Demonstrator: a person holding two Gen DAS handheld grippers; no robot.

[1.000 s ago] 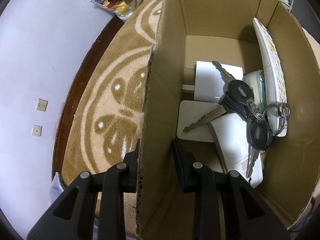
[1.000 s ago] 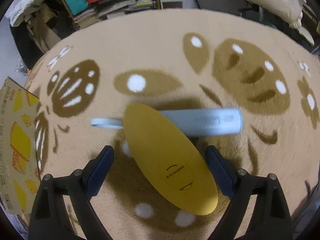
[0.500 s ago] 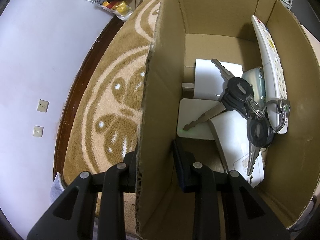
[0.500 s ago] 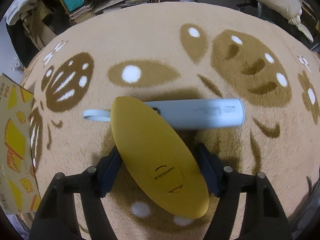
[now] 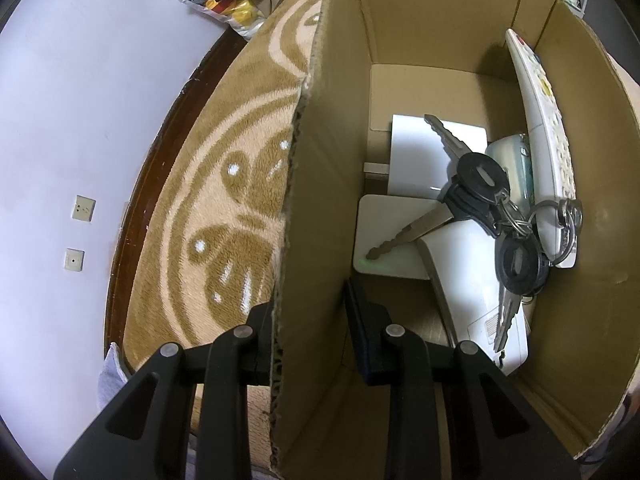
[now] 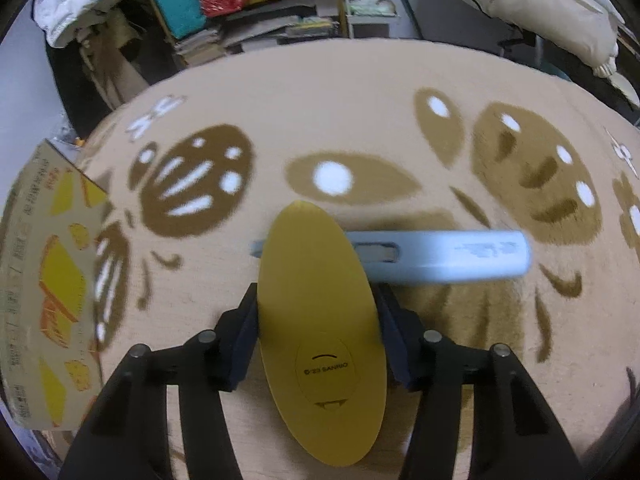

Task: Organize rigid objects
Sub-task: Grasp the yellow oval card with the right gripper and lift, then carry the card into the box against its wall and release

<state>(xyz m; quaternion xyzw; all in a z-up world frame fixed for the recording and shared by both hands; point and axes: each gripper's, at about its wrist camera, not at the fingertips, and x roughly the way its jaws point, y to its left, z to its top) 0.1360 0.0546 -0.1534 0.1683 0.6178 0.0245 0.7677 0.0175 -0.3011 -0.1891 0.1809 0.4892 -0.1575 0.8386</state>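
My left gripper (image 5: 308, 300) is shut on the near side wall of an open cardboard box (image 5: 320, 160), one finger outside and one inside. In the box lie a bunch of keys (image 5: 480, 192), a white remote (image 5: 544, 136) leaning on the far wall, and flat white devices (image 5: 416, 156). In the right wrist view a yellow oval object (image 6: 316, 264) stands lengthwise between the closing jaws of my right gripper (image 6: 316, 292), both pads touching its sides. A pale blue stick-shaped device (image 6: 440, 256) lies across the carpet just behind it.
A tan carpet with brown patterns (image 6: 360, 120) covers the surface. The printed outside of the cardboard box (image 6: 44, 280) stands at the left of the right wrist view. Shelves, bags and bedding crowd the far edge. A white wall with sockets (image 5: 80, 208) lies left of the carpet.
The right jaws have closed in from wide apart onto the yellow oval's sides, and the oval has swung from slanted to pointing straight ahead. The left gripper and box have not moved.
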